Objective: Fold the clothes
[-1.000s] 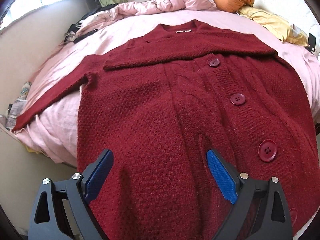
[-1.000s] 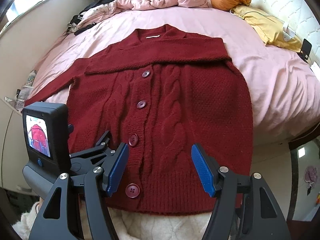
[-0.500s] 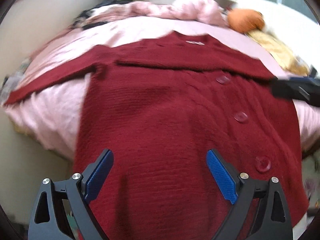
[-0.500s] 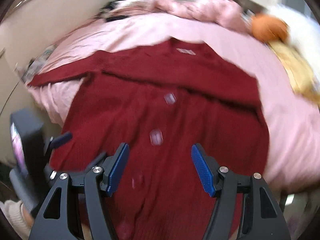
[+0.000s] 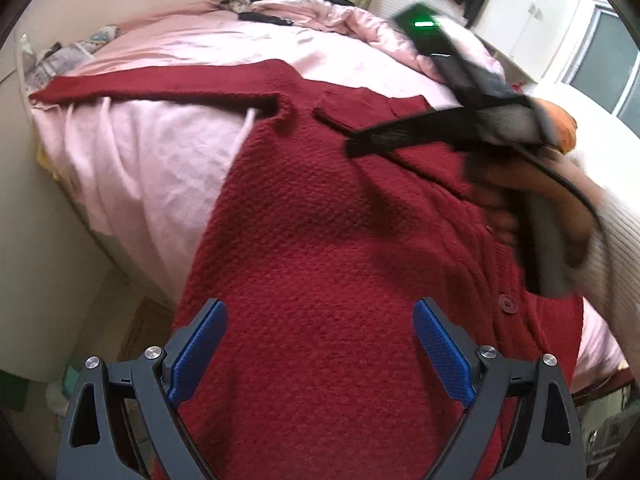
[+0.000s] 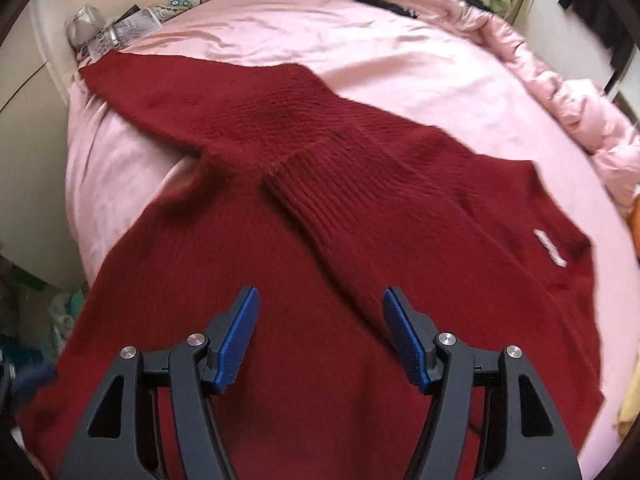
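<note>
Tilting down over the cardigan (image 6: 320, 208), right tool (image 6: 320, 336) closing, empty.

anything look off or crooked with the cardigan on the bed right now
Slightly lopsided. One sleeve of the dark red cardigan is folded across the chest, while the other sleeve lies stretched out flat toward the edge of the pink bed. No damage is visible; it is just half-folded.

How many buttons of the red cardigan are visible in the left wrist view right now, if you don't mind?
1: a single button on the cardigan, low at the right beside the blurred hand. Others may be hidden behind that hand.
</note>
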`<state>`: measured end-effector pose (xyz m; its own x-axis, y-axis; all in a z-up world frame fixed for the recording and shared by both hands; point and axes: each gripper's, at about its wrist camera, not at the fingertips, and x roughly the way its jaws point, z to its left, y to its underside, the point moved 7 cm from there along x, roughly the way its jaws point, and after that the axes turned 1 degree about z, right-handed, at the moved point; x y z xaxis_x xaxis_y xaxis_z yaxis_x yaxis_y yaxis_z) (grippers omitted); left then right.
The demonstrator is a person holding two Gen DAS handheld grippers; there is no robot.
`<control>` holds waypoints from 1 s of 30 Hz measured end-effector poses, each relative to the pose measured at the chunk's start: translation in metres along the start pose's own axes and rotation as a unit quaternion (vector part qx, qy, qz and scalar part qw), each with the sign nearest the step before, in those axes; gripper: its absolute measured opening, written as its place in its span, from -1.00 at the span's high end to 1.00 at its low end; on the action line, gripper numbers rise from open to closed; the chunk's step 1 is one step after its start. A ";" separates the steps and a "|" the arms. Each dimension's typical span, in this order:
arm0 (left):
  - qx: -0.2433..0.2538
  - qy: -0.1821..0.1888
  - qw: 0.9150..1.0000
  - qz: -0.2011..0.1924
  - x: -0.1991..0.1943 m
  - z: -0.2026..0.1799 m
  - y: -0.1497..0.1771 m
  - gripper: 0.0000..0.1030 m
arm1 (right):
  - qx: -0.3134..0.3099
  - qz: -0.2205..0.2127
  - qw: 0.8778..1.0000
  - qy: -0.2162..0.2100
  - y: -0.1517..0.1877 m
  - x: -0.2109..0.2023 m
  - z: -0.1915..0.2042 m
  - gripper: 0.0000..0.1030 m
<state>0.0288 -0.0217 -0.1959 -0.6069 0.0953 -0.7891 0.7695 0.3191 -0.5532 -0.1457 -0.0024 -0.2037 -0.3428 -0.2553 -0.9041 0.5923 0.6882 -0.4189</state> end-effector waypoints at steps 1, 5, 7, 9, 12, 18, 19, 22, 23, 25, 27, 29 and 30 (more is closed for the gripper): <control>0.000 0.003 1.000 0.001 0.001 -0.001 0.000 -0.82 | 0.005 0.004 1.000 -0.003 -0.004 0.007 -0.001 -0.14; -0.012 0.012 1.000 0.007 0.005 0.003 0.000 -0.82 | 0.018 -0.001 1.000 0.001 -0.016 0.022 -0.011 -0.14; -0.021 0.019 1.000 0.011 0.006 0.006 0.000 -0.82 | 0.027 -0.008 1.000 0.007 -0.019 0.022 -0.019 -0.01; -0.025 0.023 0.999 0.013 0.008 0.006 -0.001 -0.82 | 0.045 -0.018 0.999 0.010 -0.019 0.020 -0.030 0.05; -0.024 0.026 0.999 0.014 0.009 0.006 -0.001 -0.82 | 0.081 -0.035 0.996 -0.003 -0.020 0.017 -0.040 0.07; -0.026 0.030 0.999 0.017 0.009 0.005 0.000 -0.82 | 0.131 -0.041 0.987 -0.079 -0.029 0.023 -0.040 0.14; -0.027 0.031 0.999 0.018 0.010 0.006 -0.001 -0.82 | 0.144 -0.042 0.985 -0.088 -0.032 0.024 -0.042 0.14; -0.027 0.031 0.999 0.019 0.010 0.006 -0.001 -0.82 | 0.153 -0.056 0.983 -0.088 -0.038 0.022 -0.045 0.15; -0.027 0.031 0.999 0.019 0.010 0.006 -0.001 -0.82 | 0.151 -0.059 0.983 -0.082 -0.040 0.022 -0.044 0.15; -0.026 0.030 0.999 0.020 0.009 0.005 0.000 -0.82 | 0.134 -0.058 0.987 -0.063 -0.044 0.026 -0.041 0.17; -0.027 0.030 0.999 0.021 0.009 0.006 0.001 -0.82 | 0.110 -0.050 0.992 -0.041 -0.046 0.031 -0.039 0.81; -0.027 0.030 0.999 0.022 0.009 0.006 0.001 -0.82 | 0.093 -0.051 0.994 -0.026 -0.048 0.030 -0.037 0.85; -0.026 0.029 0.999 0.023 0.009 0.006 0.001 -0.82 | 0.091 -0.055 0.994 -0.020 -0.049 0.028 -0.038 0.87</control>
<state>0.0249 -0.0261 -0.2052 -0.5826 0.1641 -0.7960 0.7864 0.3613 -0.5011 -0.2119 -0.0178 -0.2051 -0.3860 -0.3513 -0.8530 0.6765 0.5209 -0.5206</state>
